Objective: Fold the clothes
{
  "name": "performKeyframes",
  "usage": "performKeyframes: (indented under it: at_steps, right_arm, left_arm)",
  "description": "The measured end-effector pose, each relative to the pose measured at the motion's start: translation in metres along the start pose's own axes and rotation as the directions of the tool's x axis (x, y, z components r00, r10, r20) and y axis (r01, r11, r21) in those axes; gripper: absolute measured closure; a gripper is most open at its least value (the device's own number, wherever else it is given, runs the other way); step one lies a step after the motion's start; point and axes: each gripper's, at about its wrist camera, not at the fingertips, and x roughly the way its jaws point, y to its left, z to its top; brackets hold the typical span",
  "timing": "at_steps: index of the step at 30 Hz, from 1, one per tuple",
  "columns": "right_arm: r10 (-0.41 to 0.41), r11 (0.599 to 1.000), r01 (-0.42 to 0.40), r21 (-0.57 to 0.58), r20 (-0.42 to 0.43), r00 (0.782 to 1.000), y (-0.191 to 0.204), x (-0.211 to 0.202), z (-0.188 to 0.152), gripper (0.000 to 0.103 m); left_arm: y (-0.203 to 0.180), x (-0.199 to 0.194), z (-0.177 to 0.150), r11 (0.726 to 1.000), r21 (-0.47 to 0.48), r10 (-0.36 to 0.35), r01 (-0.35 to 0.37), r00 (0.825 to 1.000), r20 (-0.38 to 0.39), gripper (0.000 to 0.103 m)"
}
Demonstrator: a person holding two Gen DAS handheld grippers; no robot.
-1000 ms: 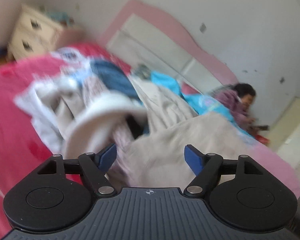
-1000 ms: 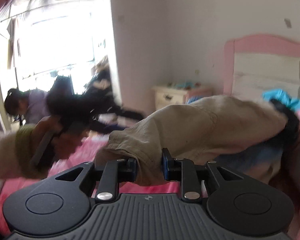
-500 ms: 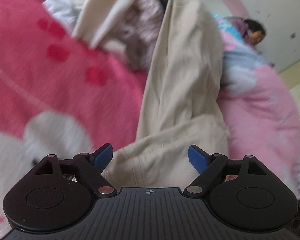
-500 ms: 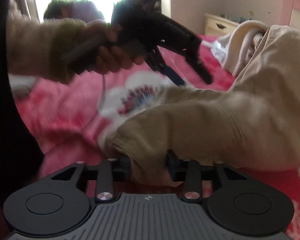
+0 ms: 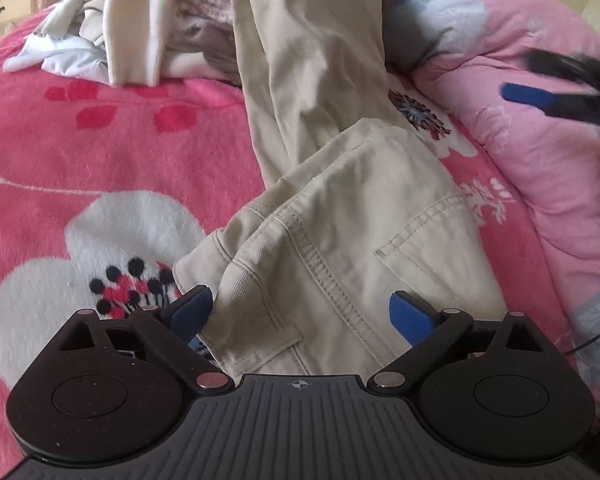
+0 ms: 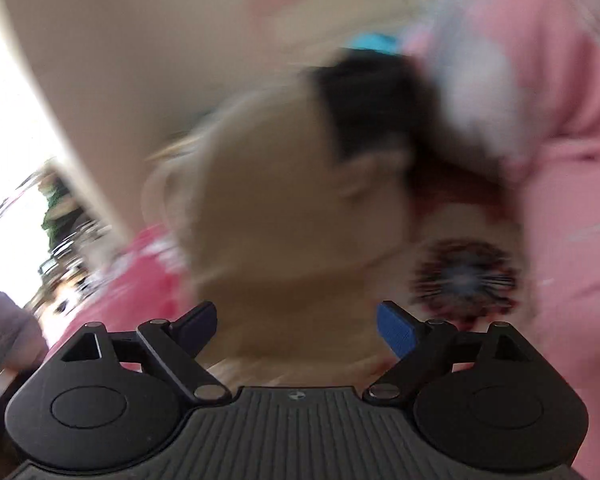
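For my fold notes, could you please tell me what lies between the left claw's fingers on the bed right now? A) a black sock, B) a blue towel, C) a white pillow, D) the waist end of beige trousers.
D: the left claw stands open over the beige trousers, with waistband, belt loop and back pocket stitching showing between its blue fingers.

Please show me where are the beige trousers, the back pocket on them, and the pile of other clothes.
beige trousers (image 5: 324,92): left wrist view, on the leg stretching away.
back pocket (image 5: 428,256): left wrist view, on the stitched pocket panel.
pile of other clothes (image 5: 140,24): left wrist view, on the cream garment.
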Motion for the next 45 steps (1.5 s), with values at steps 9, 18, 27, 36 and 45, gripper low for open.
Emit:
performKeyframes:
  at_steps: [9,18,27,36,45]
  right_arm:
    - [0.077,0.963,-0.026,0.267,-0.184,0.980,-0.063,0.095,0.011,0.016]
    - [0.255,0.962,-0.246,0.120,-0.069,0.964,-0.018,0.029,0.002,0.102]
    - [0.300,0.914,-0.340,-0.222,-0.196,0.934,0.050,-0.036,-0.022,0.063]
    - [0.271,0.793,-0.458,-0.402,-0.441,0.856,0.123,-0.004,-0.082,0.034]
    - [-0.004,0.918,-0.255,-0.304,-0.649,0.761,0.052,-0.015,-0.159,0.034]
  left_arm:
    - [0.016,-0.003,-0.022,0.983,-0.181,0.001,-0.014,0.997,-0.073,0.008]
    - [0.024,-0.015,-0.039,0.943,-0.331,0.043,-0.020,0.997,0.064,0.083]
    - [0.010,-0.070,-0.022,0.988,-0.146,-0.002,0.041,0.965,0.262,0.090]
    - [-0.092,-0.043,-0.039,0.881,0.382,-0.341,0.280,0.935,0.101,0.090]
    - [-0.080,-0.039,-0.049,0.861,0.340,-0.381,0.378,0.923,-0.059,0.071]
